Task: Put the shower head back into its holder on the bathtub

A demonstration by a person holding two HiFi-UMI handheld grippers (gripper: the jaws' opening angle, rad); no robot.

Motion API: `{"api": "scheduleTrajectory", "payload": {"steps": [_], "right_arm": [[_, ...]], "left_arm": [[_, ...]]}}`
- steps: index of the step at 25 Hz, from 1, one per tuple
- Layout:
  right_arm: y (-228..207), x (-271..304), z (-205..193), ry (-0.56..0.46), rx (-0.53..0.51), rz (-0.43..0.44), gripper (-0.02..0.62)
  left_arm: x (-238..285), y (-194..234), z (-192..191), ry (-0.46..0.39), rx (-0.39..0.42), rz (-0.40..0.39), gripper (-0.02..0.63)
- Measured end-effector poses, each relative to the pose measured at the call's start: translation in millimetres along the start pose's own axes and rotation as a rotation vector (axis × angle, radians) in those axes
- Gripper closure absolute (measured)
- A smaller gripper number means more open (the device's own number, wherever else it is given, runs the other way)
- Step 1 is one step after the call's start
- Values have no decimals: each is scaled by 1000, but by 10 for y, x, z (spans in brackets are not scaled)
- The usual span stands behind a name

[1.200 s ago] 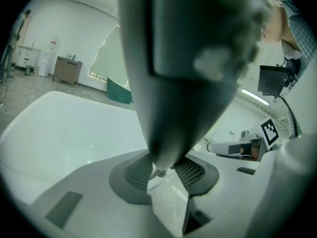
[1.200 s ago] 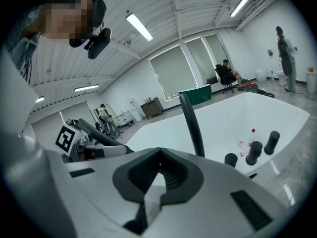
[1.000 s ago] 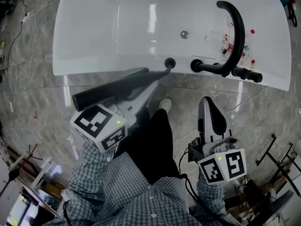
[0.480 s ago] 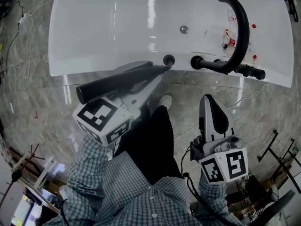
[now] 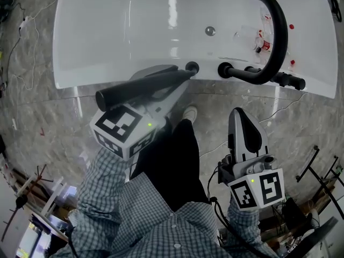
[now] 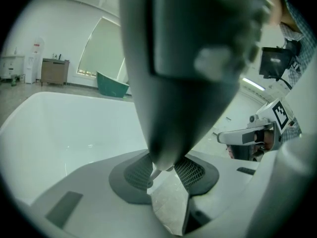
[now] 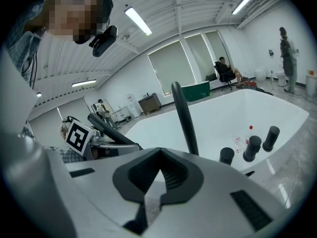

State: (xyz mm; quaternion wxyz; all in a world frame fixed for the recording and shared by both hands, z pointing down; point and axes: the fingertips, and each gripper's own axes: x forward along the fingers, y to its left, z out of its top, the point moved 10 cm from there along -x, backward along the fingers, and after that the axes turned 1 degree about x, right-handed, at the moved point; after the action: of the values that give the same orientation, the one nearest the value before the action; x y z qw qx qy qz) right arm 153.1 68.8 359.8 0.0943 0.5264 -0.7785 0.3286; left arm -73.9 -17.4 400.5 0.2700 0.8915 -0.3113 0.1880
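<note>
My left gripper [image 5: 171,90] is shut on the black shower head [image 5: 141,86], a long dark wand lying slantwise over the white bathtub's near rim [image 5: 107,77]. Its narrow end meets the round black holder [image 5: 192,67] on the rim; whether it sits inside I cannot tell. In the left gripper view the shower head [image 6: 178,68] fills the middle, its tip pinched between the pads [image 6: 190,172]. My right gripper [image 5: 240,117] is shut on nothing, held low over the floor beside the person's dark trouser leg. In its own view the right gripper [image 7: 151,192] faces the tub.
A black arched faucet spout [image 5: 274,34] with knobs [image 5: 285,80] stands on the rim right of the holder; the spout [image 7: 183,115] and knobs [image 7: 252,147] also show ahead of the right gripper. Small red-capped bottles [image 5: 261,41] and a drain [image 5: 210,31] lie in the tub. Grey marble floor [image 5: 43,112] surrounds it.
The left gripper has shifted up and right toward the tub, bringing the shower head's thick end closer to the rim while its narrow end stays at the holder. The right gripper barely moved.
</note>
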Motion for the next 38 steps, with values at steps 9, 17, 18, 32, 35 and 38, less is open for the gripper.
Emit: {"api": "scheduleTrajectory", "payload": {"steps": [9,17,18,32,35,38], "right_arm": [[-58,29,-6,0,3,-13,588],[-101,26,-22,2,5,-25,589],[-106,21,-26,2,6,-26,589],[-152,5,-104,6,20,-28,588],[-136,8,-96,6,21,-29,588],[-134,7,-91,7,21,-31,589]], "left_arm": [[183,60,-85,59,47,-3,466],[333,145,-153,87,6,0,466],[352,146,-166,93,11,2,466],[659,182,-302,194,81,5,466],[706,208,-309,217,85,10,466],[762,234,-335,239,77,17,466]]}}
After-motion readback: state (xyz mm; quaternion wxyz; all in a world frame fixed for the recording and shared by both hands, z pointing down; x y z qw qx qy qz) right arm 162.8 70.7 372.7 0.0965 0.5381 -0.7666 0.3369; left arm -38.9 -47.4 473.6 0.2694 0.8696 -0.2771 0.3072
